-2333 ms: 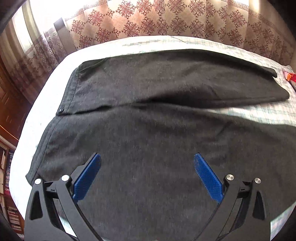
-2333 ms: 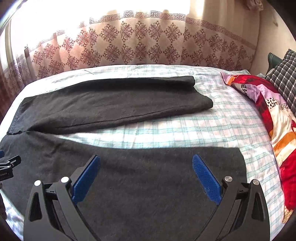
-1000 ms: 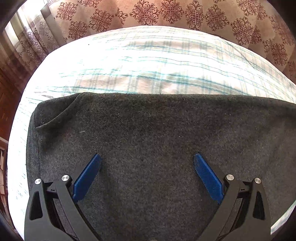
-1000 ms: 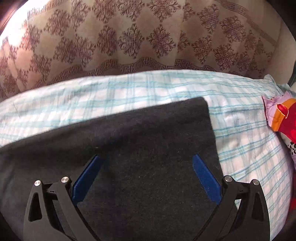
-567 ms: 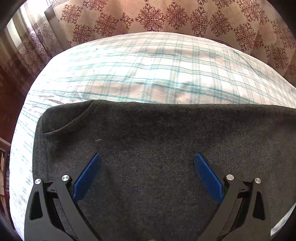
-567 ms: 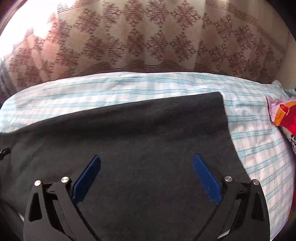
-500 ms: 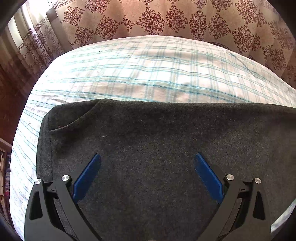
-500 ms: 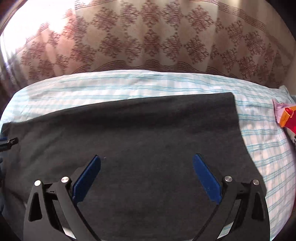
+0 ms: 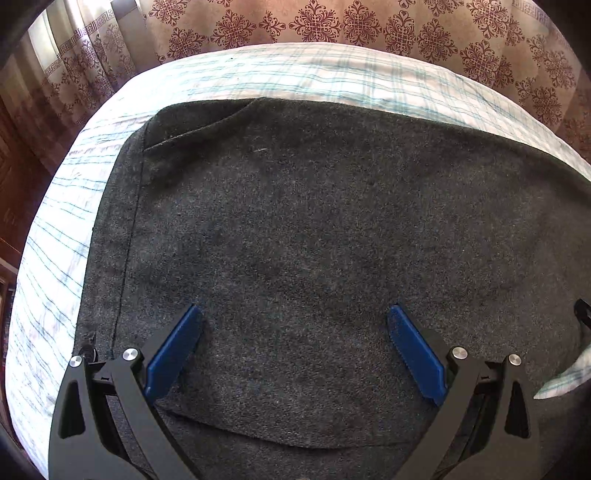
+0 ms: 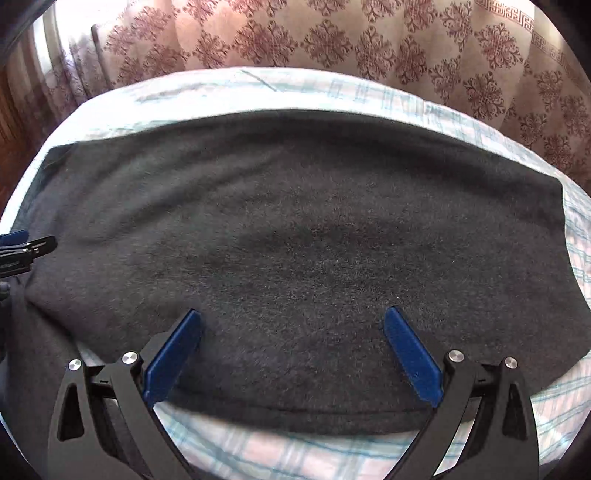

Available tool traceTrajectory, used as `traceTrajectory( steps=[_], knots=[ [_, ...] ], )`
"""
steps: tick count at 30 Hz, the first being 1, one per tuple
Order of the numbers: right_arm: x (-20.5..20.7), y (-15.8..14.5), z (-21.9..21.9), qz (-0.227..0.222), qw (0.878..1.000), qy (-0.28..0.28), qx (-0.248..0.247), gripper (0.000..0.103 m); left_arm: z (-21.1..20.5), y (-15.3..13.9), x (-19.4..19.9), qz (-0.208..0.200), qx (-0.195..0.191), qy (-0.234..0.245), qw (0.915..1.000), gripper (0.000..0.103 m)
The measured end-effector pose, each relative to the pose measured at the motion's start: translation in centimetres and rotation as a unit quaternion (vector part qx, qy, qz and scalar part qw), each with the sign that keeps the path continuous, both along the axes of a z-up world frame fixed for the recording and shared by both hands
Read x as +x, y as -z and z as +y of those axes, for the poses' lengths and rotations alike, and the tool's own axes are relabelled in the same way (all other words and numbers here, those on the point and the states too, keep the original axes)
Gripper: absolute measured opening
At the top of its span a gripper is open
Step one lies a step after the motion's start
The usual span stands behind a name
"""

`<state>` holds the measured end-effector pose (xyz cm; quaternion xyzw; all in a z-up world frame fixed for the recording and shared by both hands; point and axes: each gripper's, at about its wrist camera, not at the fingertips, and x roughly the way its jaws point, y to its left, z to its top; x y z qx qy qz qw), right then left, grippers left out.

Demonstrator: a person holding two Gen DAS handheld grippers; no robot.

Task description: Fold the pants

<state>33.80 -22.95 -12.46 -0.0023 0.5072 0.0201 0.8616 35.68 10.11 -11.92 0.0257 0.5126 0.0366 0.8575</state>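
Observation:
Dark grey pants lie flat on the checked bed sheet, one leg laid over the other. The waistband and a pocket slit are at the left in the left wrist view. My left gripper is open and empty, low over the waist end. My right gripper is open and empty, low over the leg end, whose hem edge is at the right. The left gripper's tip shows at the left edge of the right wrist view.
A patterned curtain hangs behind the bed's far edge. Dark wooden furniture stands past the bed's left side. Bare sheet shows in front of the pants' near edge in the right wrist view.
The near leg now lies over the far leg. Both open grippers have pulled back toward me, so the pants' near edge has come into view.

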Motion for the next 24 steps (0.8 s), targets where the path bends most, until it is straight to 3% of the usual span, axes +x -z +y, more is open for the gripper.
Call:
traceTrajectory(
  steps=[6, 13, 18, 20, 24],
  knots=[
    [-1.7, -1.9, 0.3, -0.016, 1.000, 0.016, 0.007, 0.098, 0.2, -0.8, -2.0, -0.006, -0.002, -0.002, 1.0000, 0.101],
    [-11.5, -4.7, 4.3, -0.030, 0.997, -0.038, 0.054, 0.098, 0.0, -2.2, -8.8, -0.011, -0.006, 0.003, 0.9999, 0.101],
    [-17.5, -4.2, 7.8, -0.020, 0.996, -0.069, 0.060, 0.098, -1.2, -1.6, -15.0, -0.003, 0.018, 0.028, 0.9994, 0.101],
    [-19.1, -3.2, 9.2, -0.004, 0.995, -0.085, 0.051, 0.098, -1.6, -1.1, -17.1, -0.002, 0.036, 0.037, 0.9987, 0.101],
    [-21.4, -1.3, 10.2, 0.040, 0.995, -0.081, 0.036, 0.098, -1.4, 0.3, -19.8, 0.016, 0.038, 0.037, 0.9985, 0.101]
  ],
)
